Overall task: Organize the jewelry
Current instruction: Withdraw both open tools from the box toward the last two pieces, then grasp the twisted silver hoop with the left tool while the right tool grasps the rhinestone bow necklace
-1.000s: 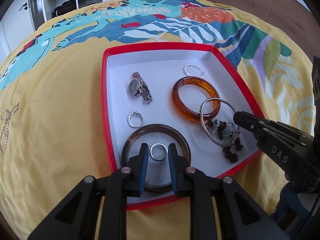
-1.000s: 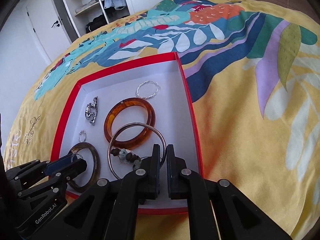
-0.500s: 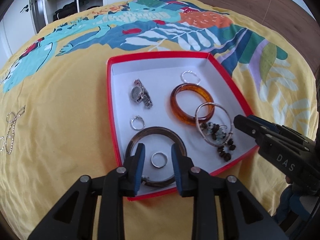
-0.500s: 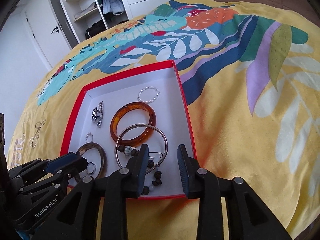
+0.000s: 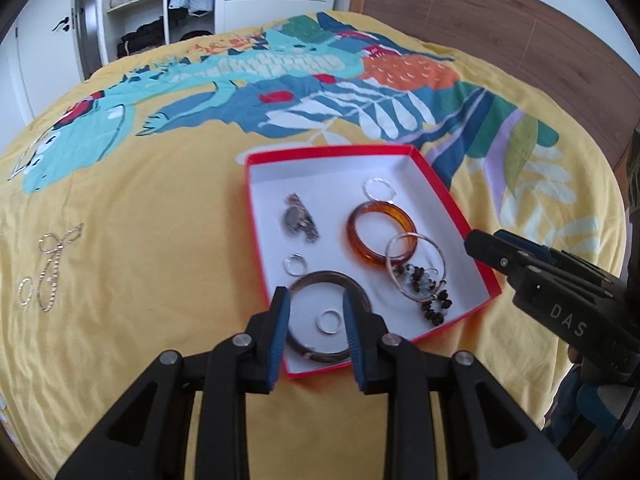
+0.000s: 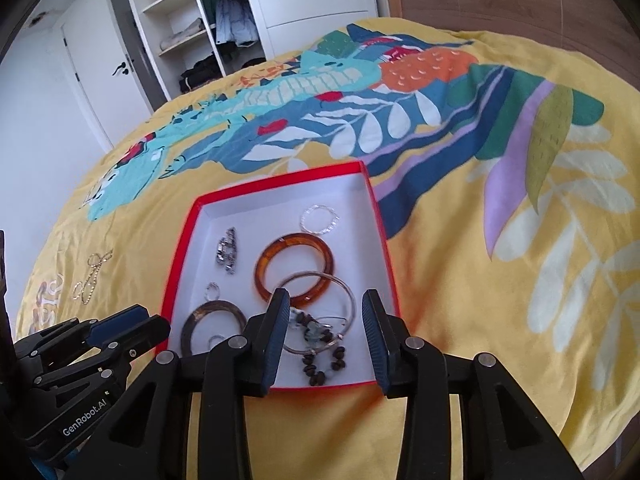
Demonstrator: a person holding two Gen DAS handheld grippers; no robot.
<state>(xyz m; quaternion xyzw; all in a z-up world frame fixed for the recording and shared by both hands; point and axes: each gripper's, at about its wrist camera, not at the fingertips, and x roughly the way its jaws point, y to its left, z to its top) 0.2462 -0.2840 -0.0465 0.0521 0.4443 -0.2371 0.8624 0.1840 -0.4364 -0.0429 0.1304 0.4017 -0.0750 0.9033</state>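
Jewelry sits mostly gathered in the red box (image 5: 456, 204) on the yellow bed (image 5: 140, 200), so I judge the job well along. Inside I count a watch (image 5: 298, 218), an amber bangle (image 5: 380, 234), a thin silver bangle (image 5: 416, 266) overlapping it, a dark beaded bracelet (image 5: 434, 304) partly inside that hoop, a twisted silver hoop (image 5: 378, 189) at the far end, a small ring (image 5: 295, 264), and a dark bangle (image 5: 329, 316) with a plain ring (image 5: 329, 322) lying inside it. My left claw (image 5: 316, 314) hangs wide apart and empty above the dark bangle, its fingers either side of the plain ring from this angle. My right claw (image 6: 326, 320) is also spread wide, holding nothing, poised over the beaded bracelet near the box's front edge. One piece is left, I reckon: a sparkly chain (image 5: 50, 266) lies on the bedspread well apart from the box, off to the left. Fetching that falls to the left claw
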